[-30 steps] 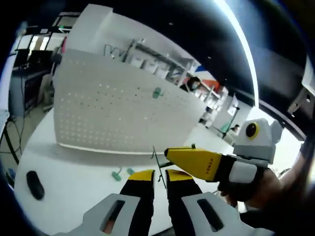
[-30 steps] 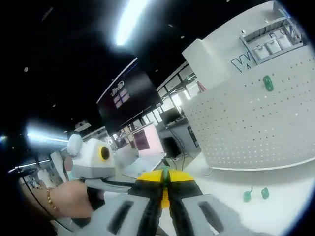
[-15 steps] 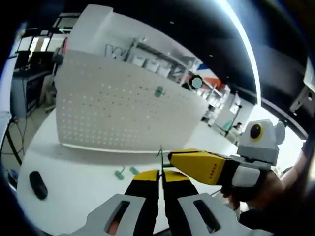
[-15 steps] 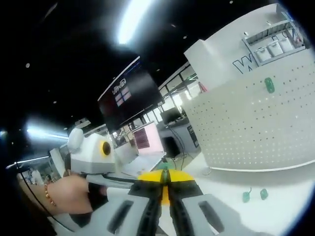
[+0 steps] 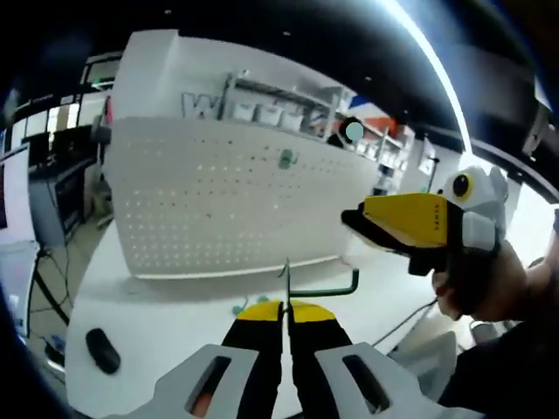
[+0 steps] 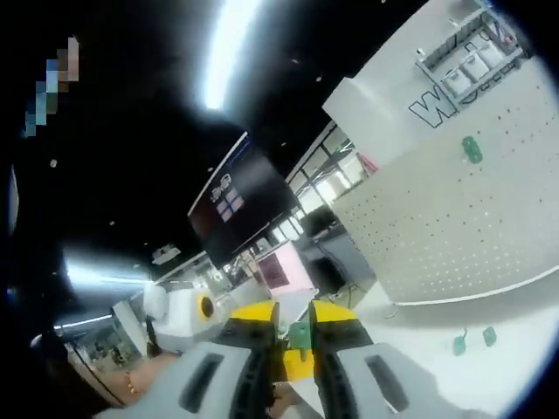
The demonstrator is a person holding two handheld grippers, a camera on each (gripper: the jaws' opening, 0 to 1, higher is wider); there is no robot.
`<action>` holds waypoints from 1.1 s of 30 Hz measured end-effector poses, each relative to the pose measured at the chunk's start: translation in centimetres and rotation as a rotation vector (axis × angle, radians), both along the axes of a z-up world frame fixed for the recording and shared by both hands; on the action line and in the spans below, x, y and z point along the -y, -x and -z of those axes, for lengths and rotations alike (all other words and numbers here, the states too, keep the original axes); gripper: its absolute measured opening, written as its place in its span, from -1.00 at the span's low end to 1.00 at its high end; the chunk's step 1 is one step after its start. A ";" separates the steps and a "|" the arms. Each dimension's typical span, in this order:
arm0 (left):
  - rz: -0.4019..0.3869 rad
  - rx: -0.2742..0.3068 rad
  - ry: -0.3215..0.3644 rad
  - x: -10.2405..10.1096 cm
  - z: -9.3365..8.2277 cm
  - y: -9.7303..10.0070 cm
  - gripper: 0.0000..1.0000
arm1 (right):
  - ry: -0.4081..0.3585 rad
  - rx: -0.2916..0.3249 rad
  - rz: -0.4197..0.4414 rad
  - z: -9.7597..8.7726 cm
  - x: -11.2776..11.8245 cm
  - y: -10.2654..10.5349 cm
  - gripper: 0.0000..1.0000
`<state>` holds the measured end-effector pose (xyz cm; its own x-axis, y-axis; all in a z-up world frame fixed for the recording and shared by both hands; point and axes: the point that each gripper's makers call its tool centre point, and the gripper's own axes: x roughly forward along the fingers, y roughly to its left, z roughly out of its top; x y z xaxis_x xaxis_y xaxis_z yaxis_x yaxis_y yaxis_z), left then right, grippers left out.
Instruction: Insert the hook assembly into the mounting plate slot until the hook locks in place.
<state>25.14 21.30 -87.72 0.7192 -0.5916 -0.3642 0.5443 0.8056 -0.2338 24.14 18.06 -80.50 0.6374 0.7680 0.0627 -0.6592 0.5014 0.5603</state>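
The pegboard [image 5: 236, 205] stands on the counter [image 5: 157, 323], well apart. The left tool [image 5: 284, 310] is clamped on the hook [image 5: 319, 288]; the right tool [image 6: 293, 336], parted, straddles something green. A loose pinch could twist the hook during insertion.

Left gripper [image 5: 285, 307]: jaws pressed together, raised off the table. Right gripper [image 6: 293, 325]: jaws slightly parted (hand [image 5: 482, 284] wrapped round its grip), held level alongside.
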 end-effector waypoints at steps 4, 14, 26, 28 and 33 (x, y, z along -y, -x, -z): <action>0.018 0.067 -0.070 0.4 -0.6 -0.1 -0.98 | 0.050 -0.039 -0.032 1.7 0.1 0.2 -0.77; 0.056 0.094 -0.106 1.2 -0.9 -0.4 -0.98 | 0.061 -0.041 -0.046 2.1 -1.2 0.5 -0.76; 0.049 0.114 0.009 2.1 -1.4 -0.4 -0.98 | 0.115 -0.024 -0.060 3.3 -2.0 0.0 -0.88; 0.046 0.108 -0.009 1.9 -1.1 -0.6 -0.97 | 0.087 -0.052 -0.070 3.4 -2.2 -0.1 -0.87; 0.054 0.128 -0.078 1.5 -0.8 -0.3 -0.97 | 0.092 -0.064 -0.099 3.9 -2.8 0.2 -0.96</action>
<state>25.47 19.75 -86.89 0.7307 -0.6041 -0.3181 0.6085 0.7875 -0.0977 23.89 20.84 -84.36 0.5591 0.8277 -0.0493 -0.6720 0.4872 0.5577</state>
